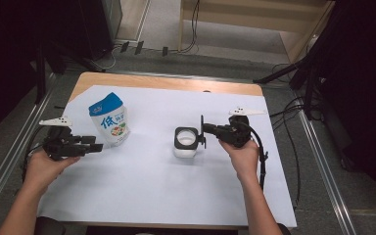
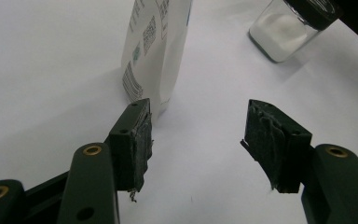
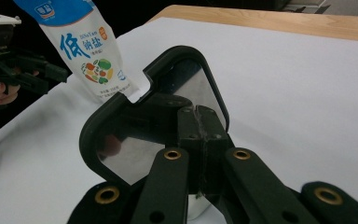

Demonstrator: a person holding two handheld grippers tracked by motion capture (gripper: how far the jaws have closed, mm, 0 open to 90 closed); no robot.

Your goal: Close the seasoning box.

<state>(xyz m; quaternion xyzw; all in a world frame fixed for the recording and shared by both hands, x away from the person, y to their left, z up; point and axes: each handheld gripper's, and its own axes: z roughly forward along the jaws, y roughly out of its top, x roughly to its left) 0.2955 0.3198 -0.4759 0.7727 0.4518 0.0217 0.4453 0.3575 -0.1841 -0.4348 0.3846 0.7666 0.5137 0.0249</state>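
Observation:
A white salt pouch [image 1: 109, 120] with a blue top stands at the left of the white sheet. Just left of its base my left gripper [image 1: 97, 146] is open and empty; in the left gripper view the pouch [image 2: 156, 51] rises just beyond the left jaw of that gripper [image 2: 198, 122]. A square glass jar [image 1: 185, 148] of white powder sits mid-table and also appears in the left gripper view [image 2: 279, 35]. Its black hinged lid [image 1: 201, 128] stands upright. My right gripper [image 1: 207, 130] is shut on the lid [image 3: 177, 52], the jaws [image 3: 204, 133] pressed together on its inner side.
A white sheet [image 1: 176, 196] covers most of the wooden table [image 1: 166, 82]. Metal rails run along both sides on the floor, and cables and dark stands lie behind and to the right. The other hand and its gripper [image 3: 9, 70] show left of the pouch [image 3: 86, 51].

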